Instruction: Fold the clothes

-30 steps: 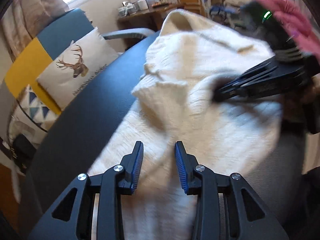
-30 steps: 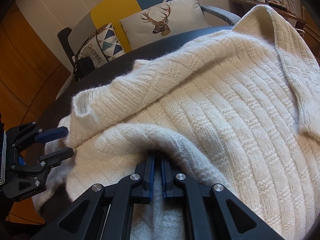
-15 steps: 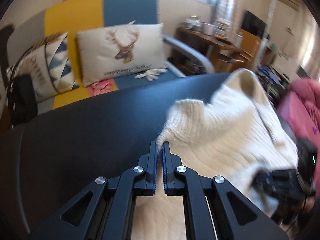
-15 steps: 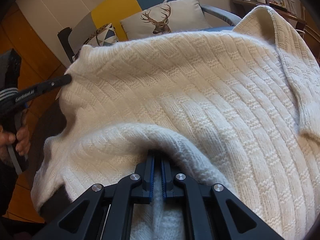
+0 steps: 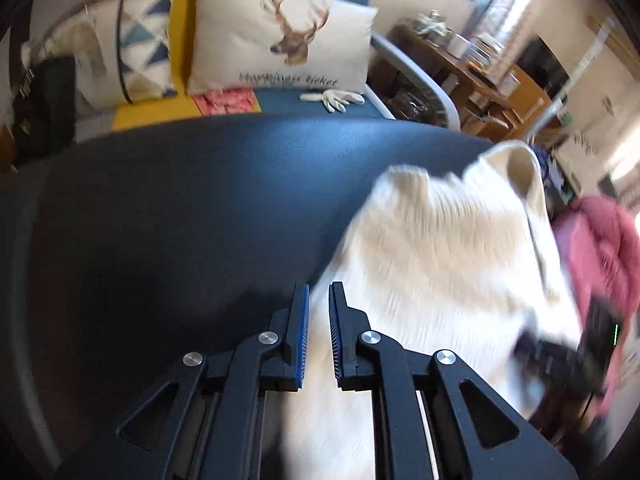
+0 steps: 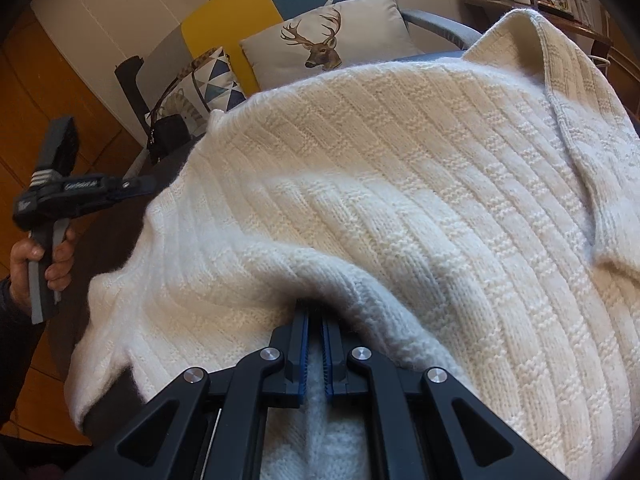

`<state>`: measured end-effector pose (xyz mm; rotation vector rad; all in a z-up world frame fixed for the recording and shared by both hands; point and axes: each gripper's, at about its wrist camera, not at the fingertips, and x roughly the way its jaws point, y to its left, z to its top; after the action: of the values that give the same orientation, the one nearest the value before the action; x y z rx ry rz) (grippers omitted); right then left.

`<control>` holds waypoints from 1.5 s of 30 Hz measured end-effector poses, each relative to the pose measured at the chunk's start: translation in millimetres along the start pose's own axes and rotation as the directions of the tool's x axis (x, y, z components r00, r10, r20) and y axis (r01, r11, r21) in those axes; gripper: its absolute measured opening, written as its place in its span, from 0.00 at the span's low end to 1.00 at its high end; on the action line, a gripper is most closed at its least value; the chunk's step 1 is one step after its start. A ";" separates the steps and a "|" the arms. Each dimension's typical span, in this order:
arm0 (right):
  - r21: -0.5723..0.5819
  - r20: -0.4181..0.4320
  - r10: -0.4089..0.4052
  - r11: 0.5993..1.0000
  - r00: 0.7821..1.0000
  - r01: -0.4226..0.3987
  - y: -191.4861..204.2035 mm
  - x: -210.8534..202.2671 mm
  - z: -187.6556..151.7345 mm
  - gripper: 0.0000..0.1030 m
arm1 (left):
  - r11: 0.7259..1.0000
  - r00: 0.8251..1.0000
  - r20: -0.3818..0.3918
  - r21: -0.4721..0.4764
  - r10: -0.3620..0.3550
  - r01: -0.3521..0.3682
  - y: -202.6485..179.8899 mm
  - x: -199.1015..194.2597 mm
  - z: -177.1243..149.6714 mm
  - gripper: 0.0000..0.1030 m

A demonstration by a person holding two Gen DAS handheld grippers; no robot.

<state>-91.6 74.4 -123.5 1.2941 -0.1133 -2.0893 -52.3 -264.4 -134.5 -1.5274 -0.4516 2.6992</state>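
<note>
Right wrist view: the right gripper [image 6: 315, 326] has its jaws pressed together on a fold of the cream knit sweater [image 6: 420, 184], which spreads ahead of it over the dark table [image 5: 180, 208]. Off to its left, the left gripper [image 5: 319, 300] is slightly parted, holding nothing, the sweater's edge blurred just beyond its tips.

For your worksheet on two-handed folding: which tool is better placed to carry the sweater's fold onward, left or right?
Probably the right tool: it is shut on a ridge of the white sweater. The left tool is slightly open, apart from the sweater's edge in the right wrist view, holding nothing.
</note>
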 end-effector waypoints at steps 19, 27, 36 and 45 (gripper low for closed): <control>-0.039 0.002 -0.064 0.997 0.998 0.064 13.6 4.8 0.5 0.04 | 0.980 0.980 -0.065 0.083 0.188 -0.182 28.3 -60.5 -177.4 0.34; -0.107 -0.007 -0.236 0.966 0.972 0.234 41.2 11.7 0.2 0.05 | 0.948 0.955 -0.026 0.130 0.296 -0.290 19.9 -51.7 -172.0 0.08; -0.185 0.005 -0.331 0.927 0.944 0.326 59.9 20.1 -3.3 0.05 | 0.908 0.918 0.001 0.146 0.397 -0.393 18.5 -44.8 -165.2 0.07; -0.193 -0.030 -0.307 0.936 0.951 0.296 77.5 32.4 4.3 0.05 | 0.854 0.859 0.011 0.102 0.512 -0.510 57.6 -44.4 -137.8 0.07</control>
<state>-66.3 -5.3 -115.0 1.3227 0.3208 -2.2494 94.5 -292.4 -178.4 -1.8596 0.1237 3.0128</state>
